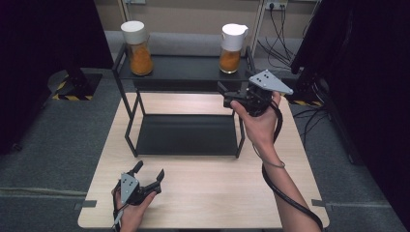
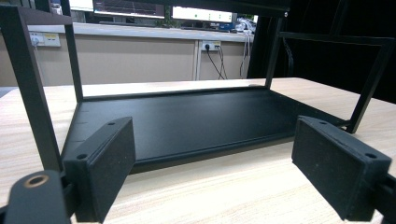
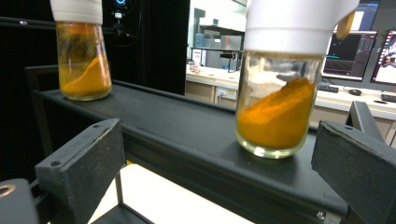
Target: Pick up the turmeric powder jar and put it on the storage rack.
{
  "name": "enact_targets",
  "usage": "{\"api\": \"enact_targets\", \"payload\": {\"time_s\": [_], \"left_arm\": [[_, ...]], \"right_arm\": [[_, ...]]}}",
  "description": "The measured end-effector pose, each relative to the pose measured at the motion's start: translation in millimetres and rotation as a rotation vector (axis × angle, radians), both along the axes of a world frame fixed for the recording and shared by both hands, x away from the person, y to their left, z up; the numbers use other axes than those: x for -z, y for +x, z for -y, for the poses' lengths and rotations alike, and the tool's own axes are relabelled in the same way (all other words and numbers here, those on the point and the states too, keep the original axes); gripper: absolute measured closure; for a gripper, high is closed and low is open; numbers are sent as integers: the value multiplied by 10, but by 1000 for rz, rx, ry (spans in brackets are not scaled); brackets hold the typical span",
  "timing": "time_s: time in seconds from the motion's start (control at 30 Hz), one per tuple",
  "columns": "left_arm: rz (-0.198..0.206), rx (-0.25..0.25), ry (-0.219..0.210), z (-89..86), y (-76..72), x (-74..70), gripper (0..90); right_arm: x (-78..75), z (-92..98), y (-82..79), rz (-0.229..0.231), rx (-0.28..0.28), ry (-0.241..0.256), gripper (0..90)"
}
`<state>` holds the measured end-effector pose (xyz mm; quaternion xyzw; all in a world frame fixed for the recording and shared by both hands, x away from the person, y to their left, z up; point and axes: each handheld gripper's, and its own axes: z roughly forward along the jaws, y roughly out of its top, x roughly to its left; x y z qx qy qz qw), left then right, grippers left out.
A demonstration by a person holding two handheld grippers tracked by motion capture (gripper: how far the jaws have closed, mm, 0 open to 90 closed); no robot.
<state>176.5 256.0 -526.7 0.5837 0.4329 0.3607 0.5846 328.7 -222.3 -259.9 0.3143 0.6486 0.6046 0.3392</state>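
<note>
Fingers spread on both grippers. From above, the right gripper (image 1: 226, 93) is raised toward the right jar (image 1: 232, 42) on the rack's (image 1: 183, 68) top shelf, probably lining up a grasp; the left gripper (image 1: 149, 173) idles on the table (image 1: 208, 193). Left gripper view: jaws wide before the bottom shelf (image 2: 187, 121). Right gripper view: the jar (image 3: 279, 93) stands ahead, between open jaws, untouched.

Near jar (image 3: 278, 100) loses its lid top to the right gripper view's upper edge; so does the far jar (image 3: 84, 56); the rack (image 2: 187, 119) runs its posts past the left gripper view's top; monitor text beyond is too blurred to read.
</note>
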Motion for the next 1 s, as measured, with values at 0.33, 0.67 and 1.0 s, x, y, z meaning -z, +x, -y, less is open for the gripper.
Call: {"api": "enact_targets", "payload": {"time_s": [0.33, 0.67, 1.0], "left_arm": [[1, -1, 2, 4, -1, 0, 132], [1, 0, 1, 2, -2, 1, 132], [2, 0, 0, 1, -2, 2, 132]], "right_arm": [[165, 68, -111, 0, -18, -24, 26], [313, 105, -168, -15, -35, -19, 26], [458, 128, -230, -33, -52, -27, 26]]}}
